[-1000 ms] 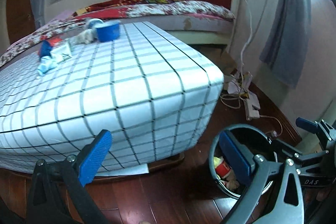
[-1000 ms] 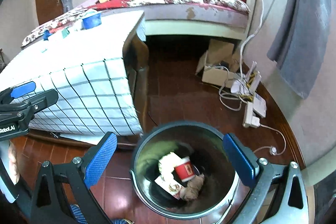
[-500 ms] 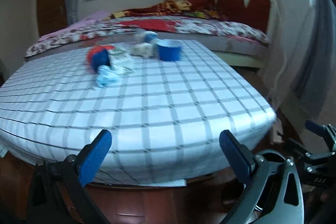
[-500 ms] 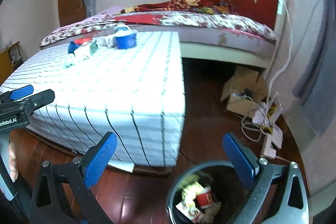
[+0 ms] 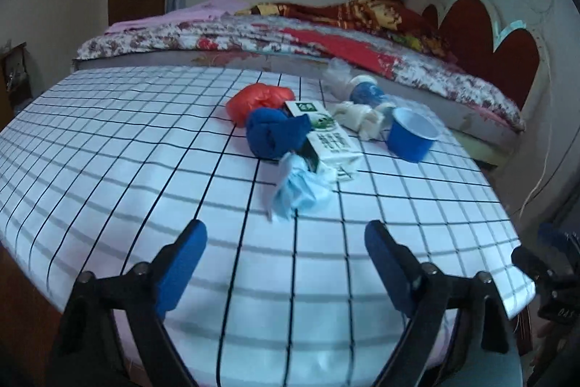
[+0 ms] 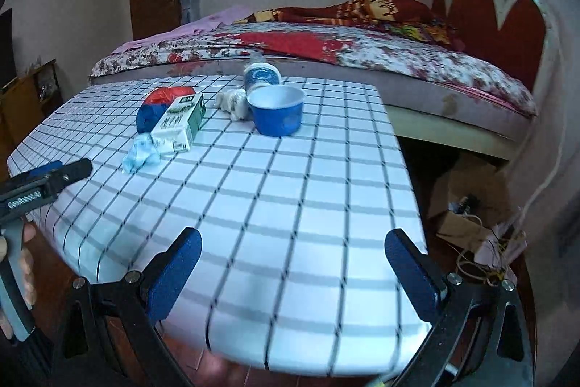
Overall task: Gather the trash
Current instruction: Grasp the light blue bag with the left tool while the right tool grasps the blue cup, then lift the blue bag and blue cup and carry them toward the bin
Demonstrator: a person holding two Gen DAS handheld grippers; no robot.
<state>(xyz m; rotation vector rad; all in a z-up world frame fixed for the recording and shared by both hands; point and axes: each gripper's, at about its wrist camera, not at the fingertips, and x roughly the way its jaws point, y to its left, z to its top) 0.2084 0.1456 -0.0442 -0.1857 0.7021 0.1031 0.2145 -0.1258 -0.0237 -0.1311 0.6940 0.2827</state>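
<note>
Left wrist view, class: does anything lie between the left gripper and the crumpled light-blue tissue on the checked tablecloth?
Nothing visible does. Only bare checked tablecloth separates the left gripper, its jaws closing on nothing, from the light-blue tissue. The milk carton and blue cloth ball lie beyond the tissue.

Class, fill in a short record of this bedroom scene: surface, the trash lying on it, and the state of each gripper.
surface: checked tablecloth beside a bed
trash: blue paper cup; green-and-white carton; crumpled light-blue tissue; blue cloth ball; red plastic bag; white wrapper; blue-labelled bottle
left gripper: closing, nothing between the fingers
right gripper: open, empty
</note>
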